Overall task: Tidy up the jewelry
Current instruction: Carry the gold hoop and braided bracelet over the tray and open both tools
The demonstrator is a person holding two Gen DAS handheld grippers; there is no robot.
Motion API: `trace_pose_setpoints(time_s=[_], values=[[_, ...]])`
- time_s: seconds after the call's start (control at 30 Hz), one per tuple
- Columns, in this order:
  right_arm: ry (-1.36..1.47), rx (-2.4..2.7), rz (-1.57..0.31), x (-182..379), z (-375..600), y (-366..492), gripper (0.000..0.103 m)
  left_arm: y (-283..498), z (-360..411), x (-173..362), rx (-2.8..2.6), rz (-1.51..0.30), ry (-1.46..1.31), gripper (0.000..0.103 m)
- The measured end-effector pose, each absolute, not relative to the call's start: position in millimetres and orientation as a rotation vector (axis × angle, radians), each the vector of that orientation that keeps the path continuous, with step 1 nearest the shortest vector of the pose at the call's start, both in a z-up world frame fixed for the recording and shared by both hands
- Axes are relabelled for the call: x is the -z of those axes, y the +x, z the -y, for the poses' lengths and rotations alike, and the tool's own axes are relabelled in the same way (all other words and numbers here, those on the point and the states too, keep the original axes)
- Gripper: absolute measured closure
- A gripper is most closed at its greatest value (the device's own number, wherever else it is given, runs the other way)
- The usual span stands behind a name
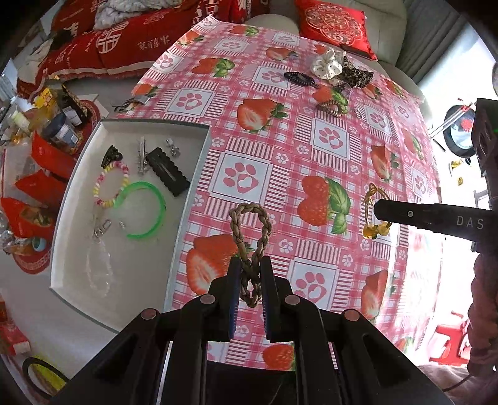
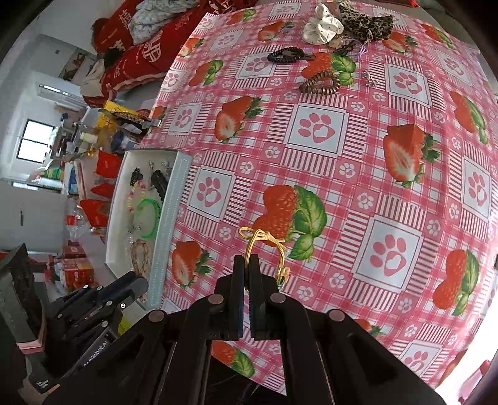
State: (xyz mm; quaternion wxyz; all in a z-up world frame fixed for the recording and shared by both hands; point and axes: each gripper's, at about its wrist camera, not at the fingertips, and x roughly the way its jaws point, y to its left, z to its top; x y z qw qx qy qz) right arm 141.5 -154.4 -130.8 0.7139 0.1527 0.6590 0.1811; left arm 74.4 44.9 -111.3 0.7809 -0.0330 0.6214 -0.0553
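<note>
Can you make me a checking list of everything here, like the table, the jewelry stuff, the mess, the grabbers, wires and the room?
Surface: table under a pink strawberry and paw-print cloth.
Job's things: white tray at the cloth's left edge holds a green bangle, a pastel bead bracelet and a black hair clip. Spiral hair ties, black and brown, and scrunchies, white and leopard, lie on the far cloth.
Clutter: jars and red packets on a side surface left of the tray.
Grippers: left gripper shut on a braided tan loop; right gripper shut on a gold cord bracelet.
Cables: nothing seen.
Surroundings: red cushions on a pale sofa, window.
</note>
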Motion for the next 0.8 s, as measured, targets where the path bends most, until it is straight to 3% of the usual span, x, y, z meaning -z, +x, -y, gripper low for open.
trace_pose_setpoints(time_s=[0.8], values=[[0.31, -0.369, -1.45, 122.1, -14.5, 125.9, 0.101, 66.6, -206.8, 151.5, 0.173, -1.404, -0.026, 0.084]])
